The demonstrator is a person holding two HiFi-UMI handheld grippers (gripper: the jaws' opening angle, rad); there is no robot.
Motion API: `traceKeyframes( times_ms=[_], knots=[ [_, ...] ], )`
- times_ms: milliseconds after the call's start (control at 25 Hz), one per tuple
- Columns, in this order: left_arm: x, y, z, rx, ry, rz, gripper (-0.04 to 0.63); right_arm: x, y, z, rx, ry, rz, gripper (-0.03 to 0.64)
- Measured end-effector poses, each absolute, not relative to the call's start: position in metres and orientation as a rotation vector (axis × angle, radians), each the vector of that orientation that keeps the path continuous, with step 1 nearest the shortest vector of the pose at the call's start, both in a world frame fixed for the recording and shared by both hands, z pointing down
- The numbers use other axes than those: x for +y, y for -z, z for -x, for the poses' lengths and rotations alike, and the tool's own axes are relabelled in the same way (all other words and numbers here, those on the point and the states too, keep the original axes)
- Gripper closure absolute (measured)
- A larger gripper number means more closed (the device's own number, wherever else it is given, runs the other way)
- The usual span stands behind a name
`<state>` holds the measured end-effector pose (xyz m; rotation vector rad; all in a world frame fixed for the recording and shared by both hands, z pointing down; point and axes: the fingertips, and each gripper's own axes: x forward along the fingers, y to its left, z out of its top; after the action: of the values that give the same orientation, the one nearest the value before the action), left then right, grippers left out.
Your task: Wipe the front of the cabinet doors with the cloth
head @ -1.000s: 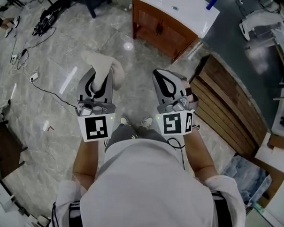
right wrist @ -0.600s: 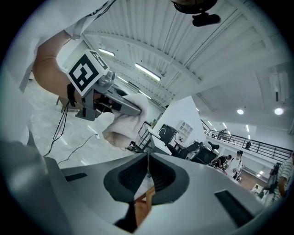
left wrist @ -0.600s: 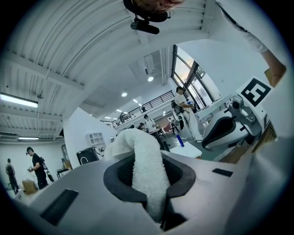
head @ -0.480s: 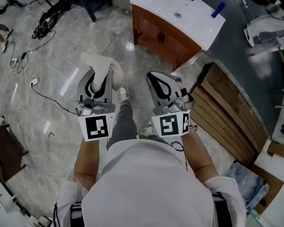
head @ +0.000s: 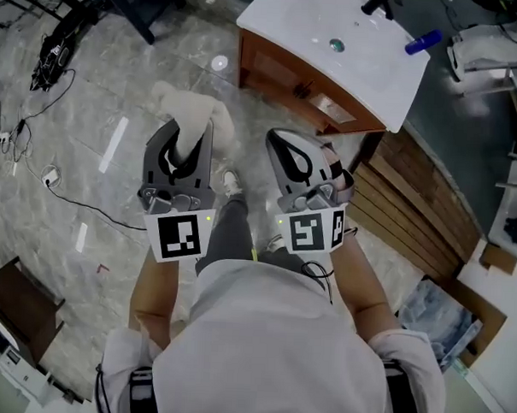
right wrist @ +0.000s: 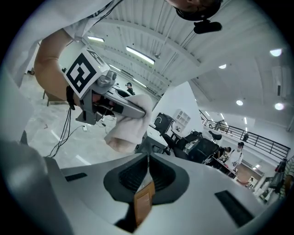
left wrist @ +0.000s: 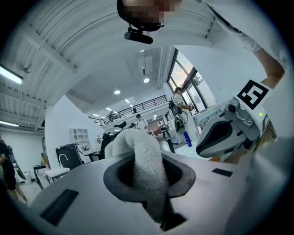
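Cloth [head: 192, 113], pale and fluffy, shows in the head view sticking out past the tip of the left gripper [head: 186, 138], over the grey stone floor [head: 90, 151]. It is well apart from the cabinet doors [head: 302, 79], the brown wooden front under a white top [head: 359, 56]. The basin sunk in that top shows only its drain [head: 336, 45], and a blue bottle [head: 423, 42] lies near the top's far edge. The right gripper [head: 291, 147] hangs just beside the left one, near a slatted wooden panel [head: 412, 208]. An open cardboard box [head: 487, 299] at the lower right holds crumpled plastic sheeting [head: 446, 316].

Only the left gripper view settles the hold. There the left gripper [left wrist: 149, 176] has its claw pinching the cloth [left wrist: 146, 165], which runs up from between the jaws and folds over their tips. The right gripper [left wrist: 225, 134] shows at the side with its marker cube [left wrist: 254, 95].

The right gripper view shows what the head view cannot. The claw of the right gripper [right wrist: 148, 176] is pressed together with nothing between the jaws. Beyond it the left gripper [right wrist: 108, 98] carries the cloth [right wrist: 130, 123], hanging above the floor.
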<state>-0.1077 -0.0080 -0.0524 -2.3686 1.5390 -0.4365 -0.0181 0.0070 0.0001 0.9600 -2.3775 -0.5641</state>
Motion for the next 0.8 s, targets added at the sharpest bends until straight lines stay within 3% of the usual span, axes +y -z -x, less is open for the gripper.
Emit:
traceKeyframes(
  times_ms=[320, 800],
  knots=[
    [-0.077, 0.026, 0.123, 1.53, 0.432, 2.445, 0.522, -0.055, -0.025, 0.047, -2.354, 0.516, -0.933, 0.577],
    [-0.125, -0.063, 0.102, 1.638, 0.499, 2.432, 0.522, -0.099, -0.123, 0.018, -2.324, 0.498, -0.78, 0.577]
  ],
)
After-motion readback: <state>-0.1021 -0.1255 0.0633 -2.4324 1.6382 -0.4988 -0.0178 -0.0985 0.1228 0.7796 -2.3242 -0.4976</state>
